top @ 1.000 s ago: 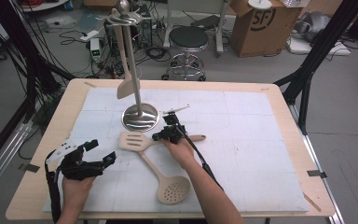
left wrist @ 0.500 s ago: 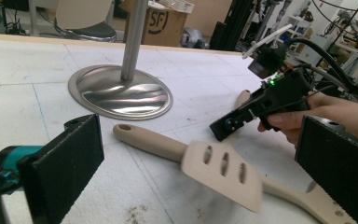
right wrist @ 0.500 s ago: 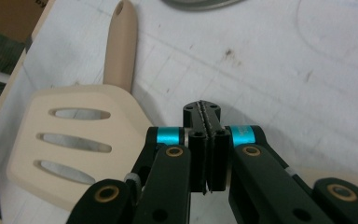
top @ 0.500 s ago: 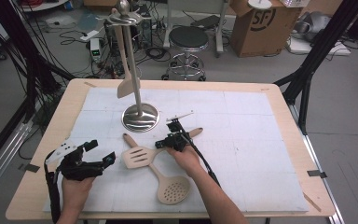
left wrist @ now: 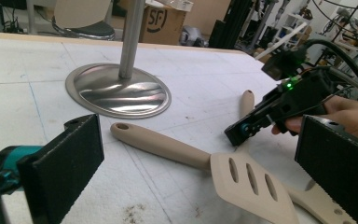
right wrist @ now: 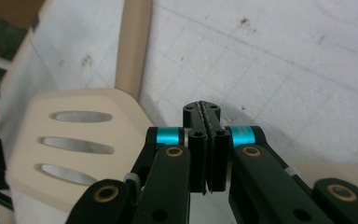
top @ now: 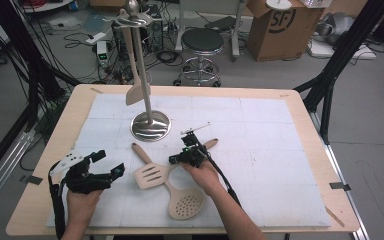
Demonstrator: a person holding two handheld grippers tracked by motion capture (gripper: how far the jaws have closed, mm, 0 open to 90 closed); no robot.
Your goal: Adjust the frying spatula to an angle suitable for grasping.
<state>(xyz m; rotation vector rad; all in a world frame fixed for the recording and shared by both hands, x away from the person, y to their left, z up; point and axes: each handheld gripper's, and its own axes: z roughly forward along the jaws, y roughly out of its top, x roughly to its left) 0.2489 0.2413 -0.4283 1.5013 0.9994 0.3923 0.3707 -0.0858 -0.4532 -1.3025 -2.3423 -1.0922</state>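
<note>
Left gripper [top: 105, 167] is resting near the table's [top: 300, 150] front edge, jaws standing wide apart, empty. Right gripper [top: 176, 160] is hovering just beside the slotted spatula [top: 152, 173], jaws pressed together on nothing. Spatula is lying flat across the perforated spoon [top: 184, 204], before the stand's base [top: 151, 125].

A: The high view is evenly lit, soft and a bit coarse; the white mat [top: 260, 150] reads bright without burning out. The stand base [top: 151, 126] carries a pale sheen and throws almost no shadow.

B: In the left gripper view the base [left wrist: 117, 91] mirrors the room, brightest toward nine o'clock. The near black pads [left wrist: 60, 170] are soft; the background at twelve o'clock is hazy.

A: In the right gripper view the slotted spatula [right wrist: 70, 140] is blurred, with a dim shadow on the mat at six o'clock.
</note>
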